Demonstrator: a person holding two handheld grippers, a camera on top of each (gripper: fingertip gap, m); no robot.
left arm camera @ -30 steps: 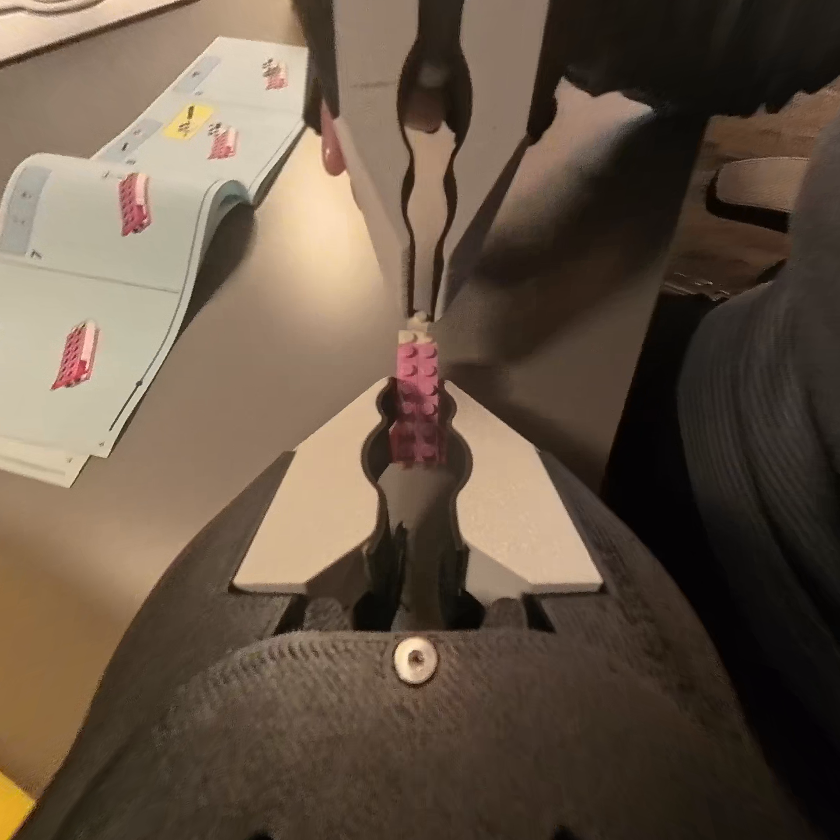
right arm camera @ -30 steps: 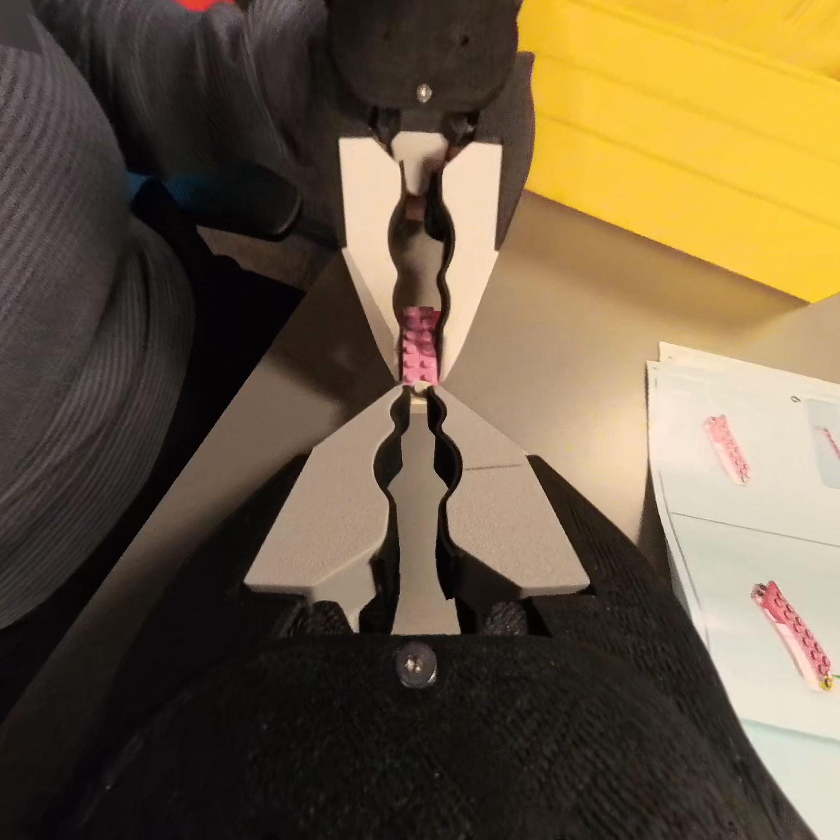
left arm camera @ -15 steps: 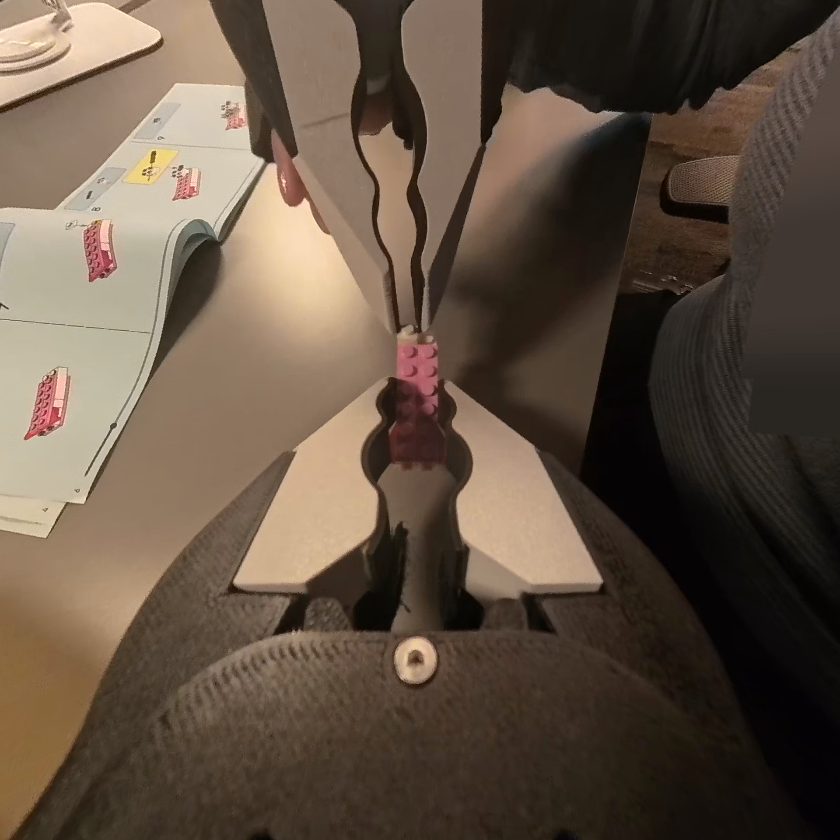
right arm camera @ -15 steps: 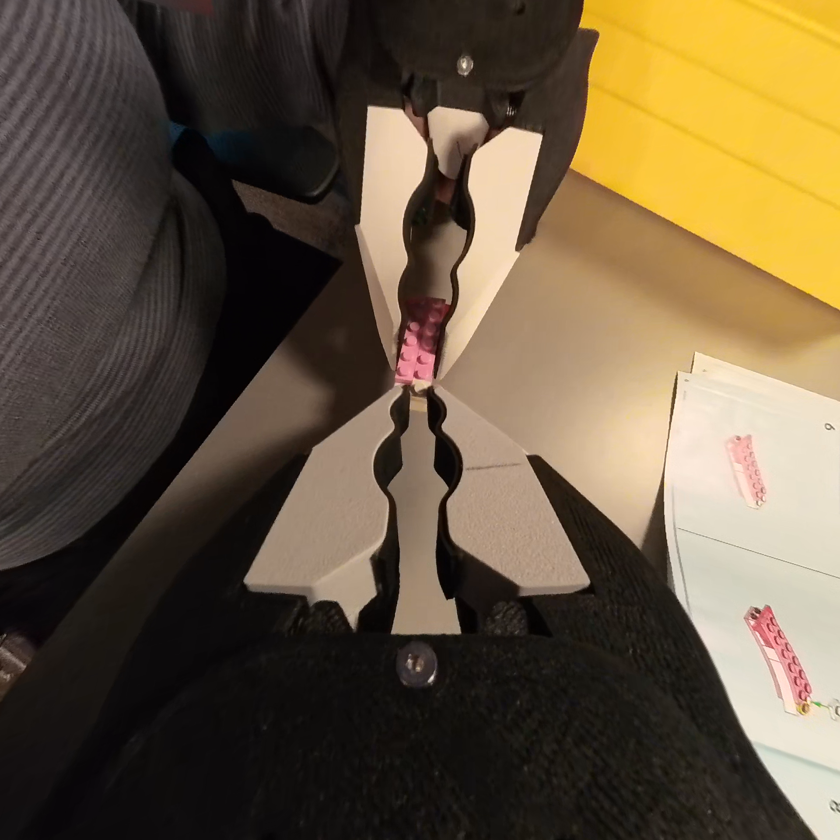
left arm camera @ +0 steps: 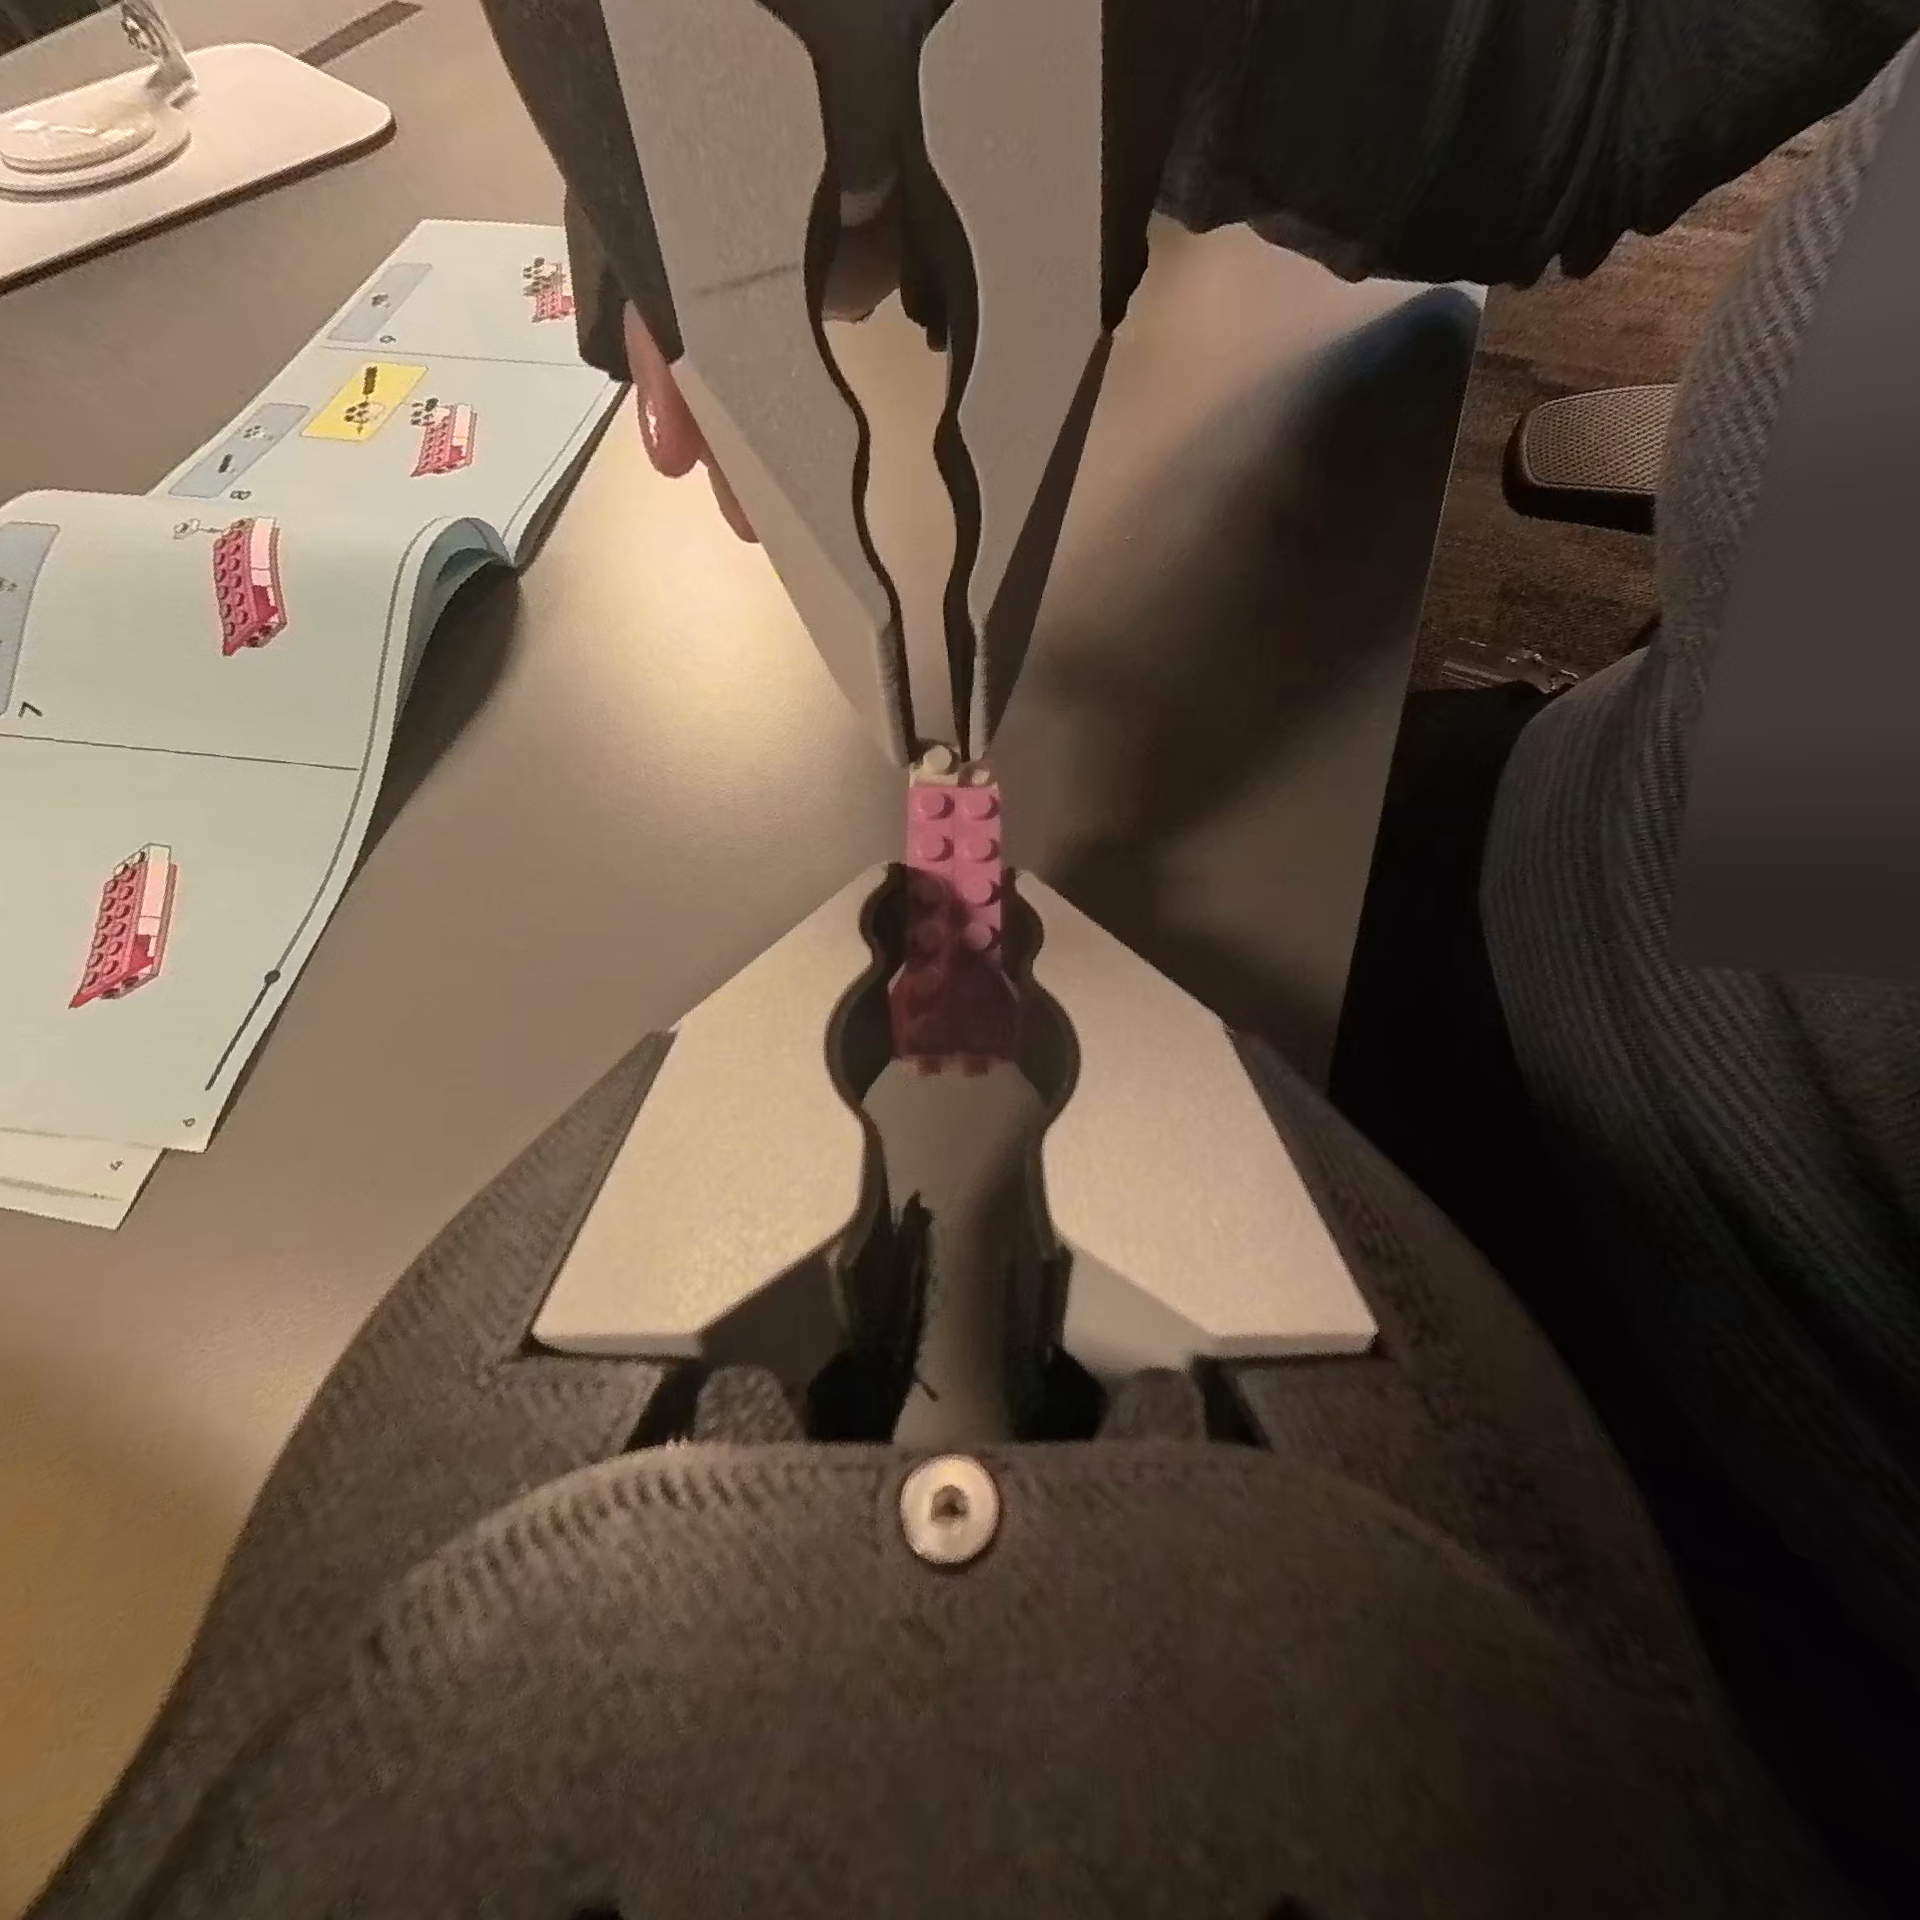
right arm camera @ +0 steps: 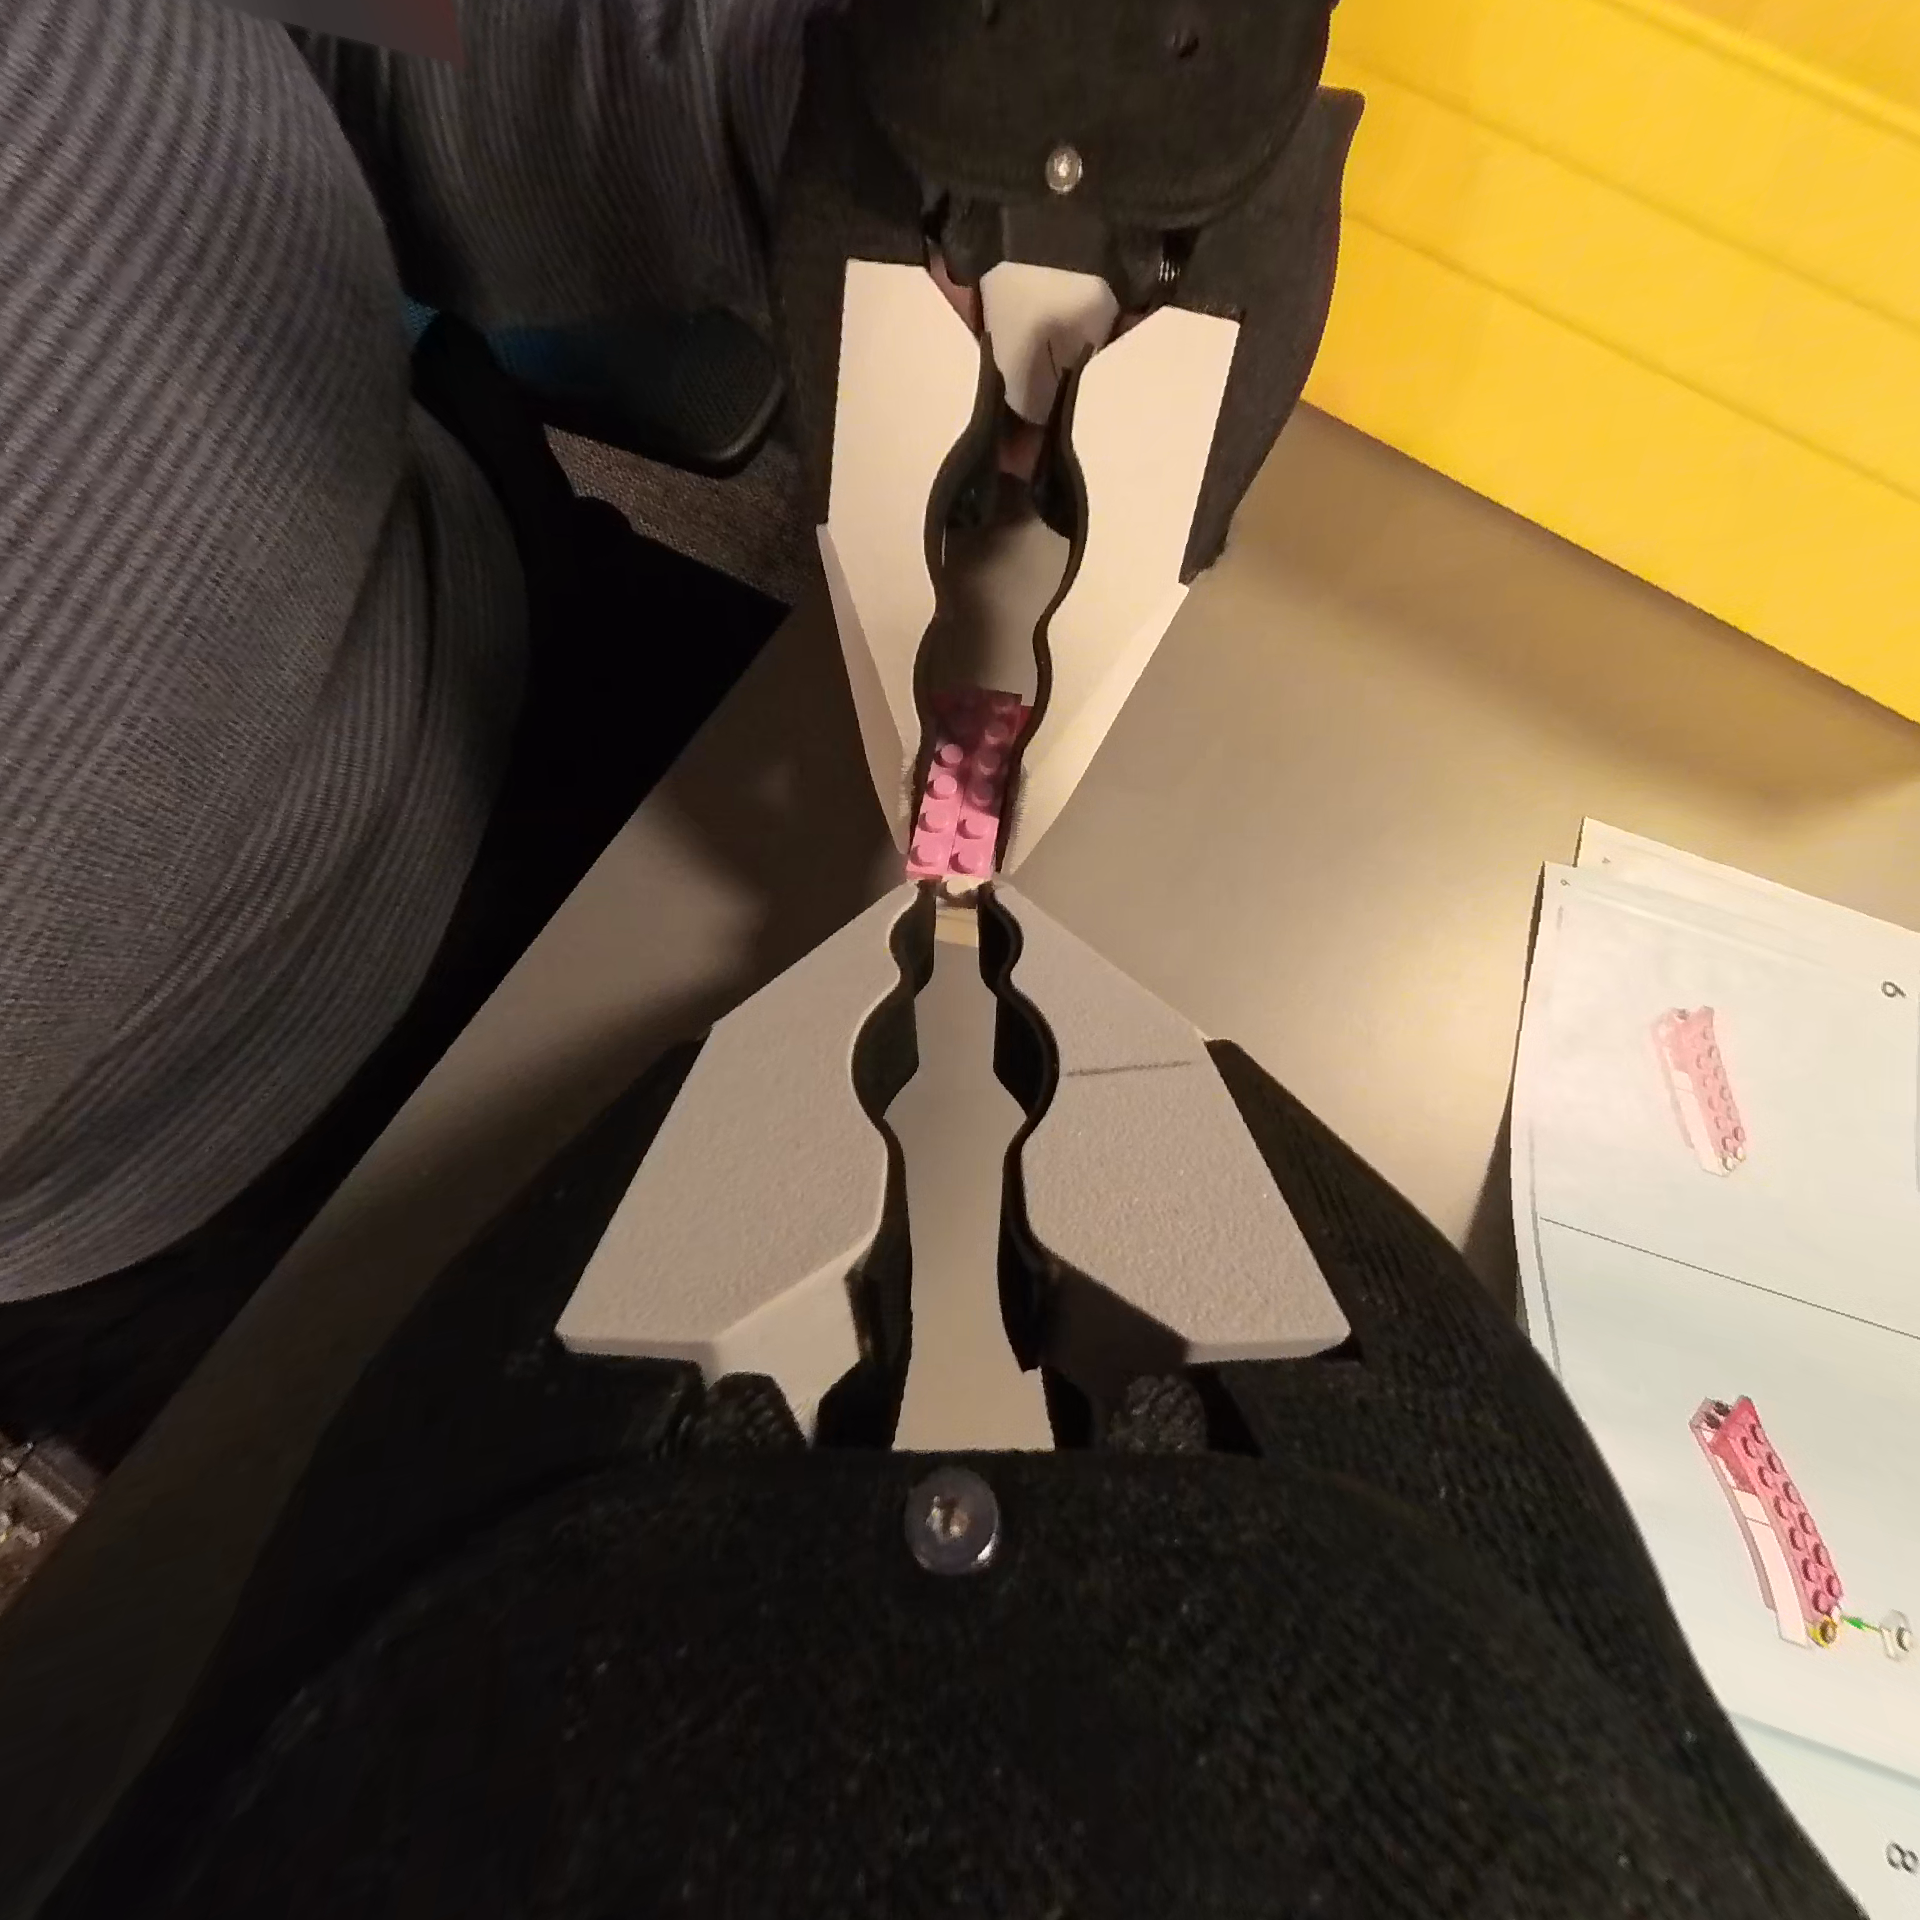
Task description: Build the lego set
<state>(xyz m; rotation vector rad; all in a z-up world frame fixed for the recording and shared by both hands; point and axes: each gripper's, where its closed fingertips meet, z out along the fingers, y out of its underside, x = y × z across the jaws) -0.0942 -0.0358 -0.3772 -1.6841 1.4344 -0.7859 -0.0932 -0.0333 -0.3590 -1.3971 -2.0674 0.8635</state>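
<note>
left gripper [left arm camera: 953,894] clamped on pink brick stack [left arm camera: 956,873]; right gripper [right arm camera: 954,896] pinched on small white piece [right arm camera: 958,891] at stack's tip, above table [left arm camera: 520,831]. white piece touching stack; seating unconfirmed. instruction booklet [left arm camera: 208,727] open nearby.

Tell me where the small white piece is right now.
The white piece sits at the far end of the pink brick assembly held by the left gripper, pinched by the right gripper above the table edge.

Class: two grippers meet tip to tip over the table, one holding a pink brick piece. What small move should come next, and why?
Probably press the white piece in the right gripper onto the end of the pink brick piece. The left gripper clamps the pink one, and the two already touch.
</note>
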